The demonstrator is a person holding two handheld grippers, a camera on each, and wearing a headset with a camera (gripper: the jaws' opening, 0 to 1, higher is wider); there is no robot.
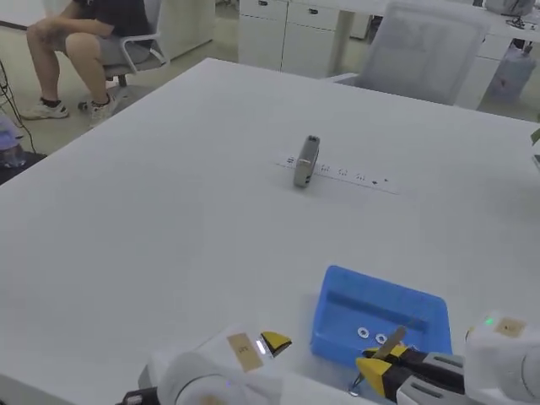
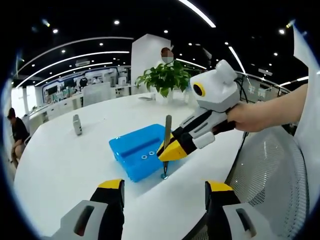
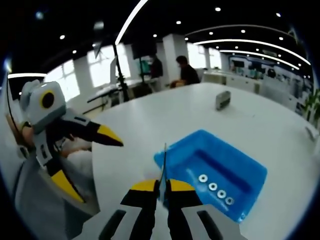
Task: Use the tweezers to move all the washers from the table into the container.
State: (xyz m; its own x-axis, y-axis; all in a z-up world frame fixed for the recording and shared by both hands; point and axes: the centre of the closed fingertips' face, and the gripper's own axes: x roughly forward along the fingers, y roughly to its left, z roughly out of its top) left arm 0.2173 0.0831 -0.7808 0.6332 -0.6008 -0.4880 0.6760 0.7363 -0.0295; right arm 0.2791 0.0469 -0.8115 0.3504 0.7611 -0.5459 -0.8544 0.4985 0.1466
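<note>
Left gripper view, tweezers [image 2: 168, 127] upright, tips down, in right gripper [image 2: 169, 151]

Four washers [image 3: 216, 189] lie in the container [image 3: 240, 170] on the table [image 3: 150, 120], just ahead-right of the right hand-held gripper [image 3: 161, 186]; the tweezers [image 3: 163, 162] stand beside its rim.

Bright, even glow from ceiling strips [image 2: 197, 13] above the counter [image 1: 169, 219] — shadows faint; gripper views bow and soften toward their edges.

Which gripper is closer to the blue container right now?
Right. The right gripper, shut on the tweezers, hangs at the container's near edge; the left gripper sits back off its left side, jaws open.
</note>
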